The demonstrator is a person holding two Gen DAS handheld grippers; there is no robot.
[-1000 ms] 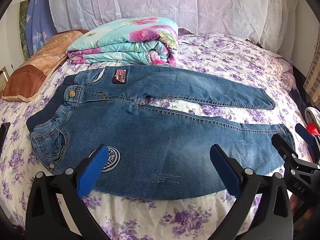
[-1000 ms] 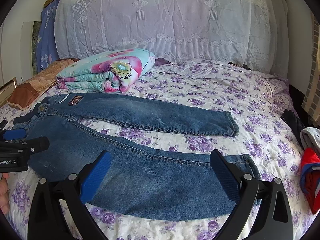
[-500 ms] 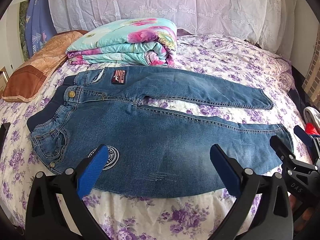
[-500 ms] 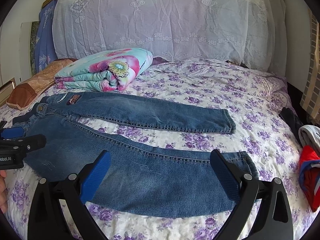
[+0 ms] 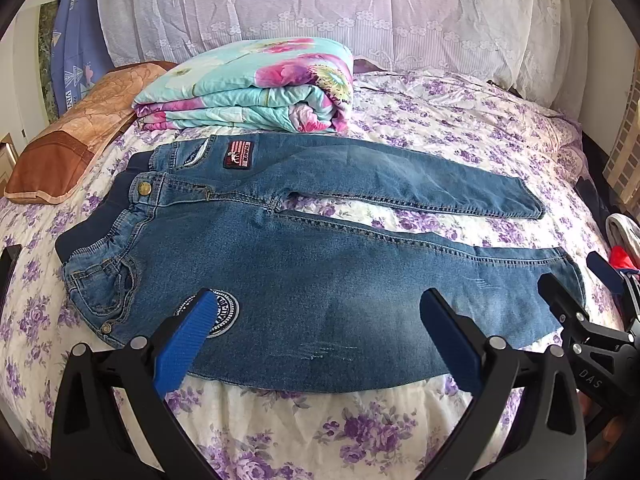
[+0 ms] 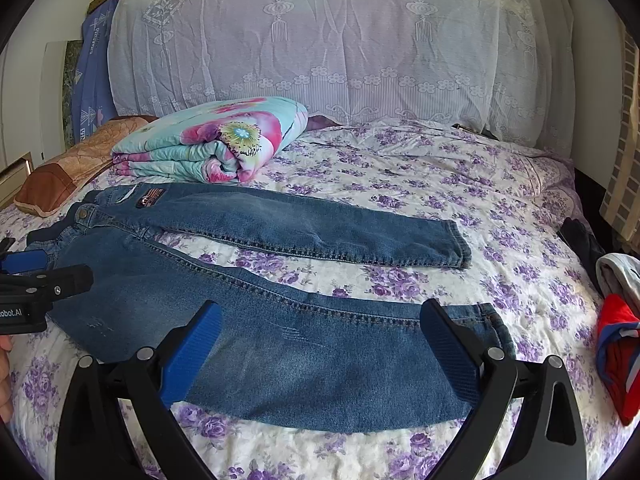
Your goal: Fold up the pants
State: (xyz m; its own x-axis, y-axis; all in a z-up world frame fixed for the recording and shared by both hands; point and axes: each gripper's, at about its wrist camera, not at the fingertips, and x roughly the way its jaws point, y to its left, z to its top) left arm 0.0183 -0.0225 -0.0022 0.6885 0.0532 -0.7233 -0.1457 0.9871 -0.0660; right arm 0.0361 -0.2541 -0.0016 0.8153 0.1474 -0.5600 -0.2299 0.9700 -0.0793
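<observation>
Blue jeans (image 5: 320,272) lie flat on the bed, waist to the left, both legs spread apart and pointing right; they also show in the right wrist view (image 6: 280,320). My left gripper (image 5: 320,320) is open and empty, hovering over the near leg's thigh by the round patch (image 5: 224,312). My right gripper (image 6: 320,332) is open and empty, over the near leg's lower part close to the hem (image 6: 492,320). Each gripper shows at the edge of the other's view.
A folded floral quilt (image 5: 256,84) and a brown pillow (image 5: 76,136) lie behind the waist. Red and grey clothes (image 6: 616,344) lie at the bed's right edge. A lace-covered headboard (image 6: 340,48) stands behind the purple-flowered sheet (image 6: 440,176).
Both grippers have drawn back slightly toward the bed's near edge, so more of the sheet shows below the jeans. The jeans have not moved.
</observation>
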